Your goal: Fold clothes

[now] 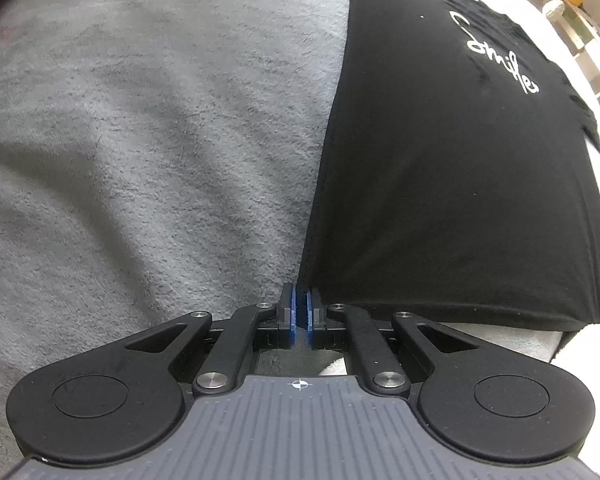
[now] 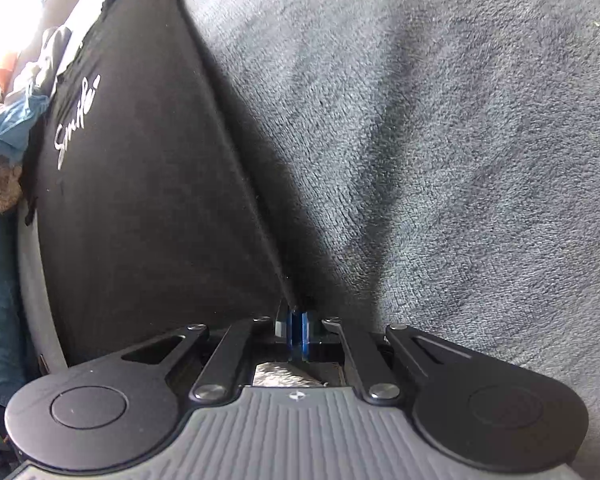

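Black T-shirt spread on a grey fleece blanket, filling the 1 to 4 o'clock part of the left wrist view and the 9 to 11 o'clock part of the right wrist view. White cursive lettering across the chest. One long straight edge running from each gripper up the frame, crisp enough to read as a fold line, though could equally be a side seam pulled taut.

Left gripper with blue pads nearly together at 6 o'clock, right at the shirt's lower corner; probably pinching a thin bit of hem, but cloth between the pads hard to make out. Right gripper likewise pressed close at the near end of the dark edge, seemingly nipping fabric.

Light, limp cotton knit, matte, not slippery, no stiffness to hold a shape; bound to sag and drape once lifted, and liable to cling a little to the nappy fleece. Best taken at corners or hem, where doubled stitching gives something to bite. Blanket soft, deep-piled, rumpled into broad shallow ridges. Loose pile of other clothes at 9 o'clock beyond the shirt.
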